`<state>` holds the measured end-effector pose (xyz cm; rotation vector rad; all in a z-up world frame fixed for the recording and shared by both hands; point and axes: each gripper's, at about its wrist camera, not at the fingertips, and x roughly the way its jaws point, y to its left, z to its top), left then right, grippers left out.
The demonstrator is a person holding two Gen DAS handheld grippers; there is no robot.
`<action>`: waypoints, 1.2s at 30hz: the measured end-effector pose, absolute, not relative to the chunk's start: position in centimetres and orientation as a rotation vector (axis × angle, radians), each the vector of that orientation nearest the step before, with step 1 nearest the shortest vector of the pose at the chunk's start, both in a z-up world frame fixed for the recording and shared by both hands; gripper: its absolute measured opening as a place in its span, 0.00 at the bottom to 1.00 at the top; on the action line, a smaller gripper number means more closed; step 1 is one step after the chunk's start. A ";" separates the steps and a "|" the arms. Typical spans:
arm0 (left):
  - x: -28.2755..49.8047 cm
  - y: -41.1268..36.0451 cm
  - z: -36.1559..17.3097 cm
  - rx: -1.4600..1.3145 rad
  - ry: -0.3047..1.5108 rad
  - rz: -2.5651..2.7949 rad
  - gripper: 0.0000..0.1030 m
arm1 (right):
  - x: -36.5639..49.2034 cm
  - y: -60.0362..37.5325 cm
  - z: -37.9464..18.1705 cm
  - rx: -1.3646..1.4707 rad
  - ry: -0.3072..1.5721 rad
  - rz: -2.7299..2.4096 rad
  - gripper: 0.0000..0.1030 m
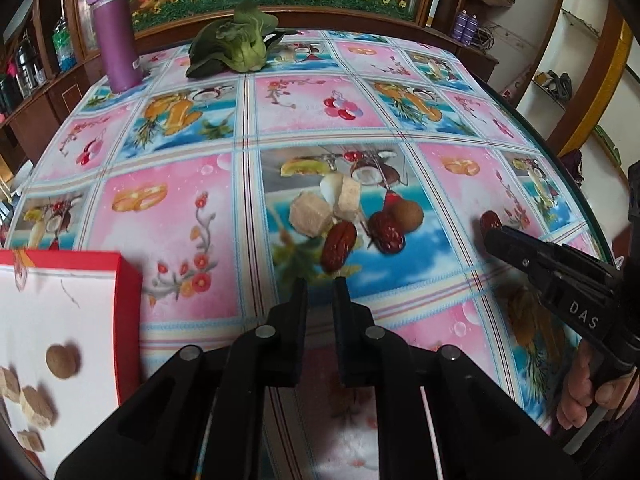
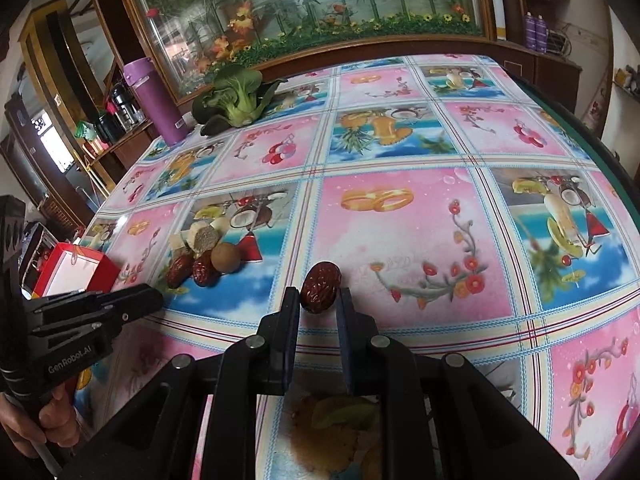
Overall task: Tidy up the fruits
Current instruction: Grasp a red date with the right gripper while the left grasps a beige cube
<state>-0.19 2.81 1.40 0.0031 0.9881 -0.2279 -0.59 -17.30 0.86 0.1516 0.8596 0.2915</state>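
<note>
the red box (image 1: 128,292) sits at the left edge of the table (image 1: 172,216), open side up, white inside. it contains one round brown fruit (image 1: 62,361) and at least three pale cubes (image 1: 37,406); the frame cuts off the rest of the interior.

loose pile on the tablecloth, centre of the left wrist view: two red dates (image 1: 339,246), one round brown longan-like fruit (image 1: 406,214), two pale cubes (image 1: 310,214) and one white rounded piece (image 1: 331,189). a third loose date (image 2: 320,287) lies apart from the pile, to its right.

also on the table, at the far side: one purple bottle (image 1: 114,28), upright, and one leafy green vegetable (image 1: 234,44) just beside it.

left gripper (image 1: 320,284): jaws stand narrowly apart, nothing between them, tips just short of the pile's nearest date.

right gripper (image 2: 319,294): jaws part-open, straddling the lone date. the left pad appears to touch the date; a small gap shows on the right side. whether it has a firm hold cannot be told.
</note>
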 end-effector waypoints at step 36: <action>3.8 -0.4 1.0 0.122 0.949 -0.235 0.32 | -0.2 -17.6 0.7 0.167 0.886 0.295 0.16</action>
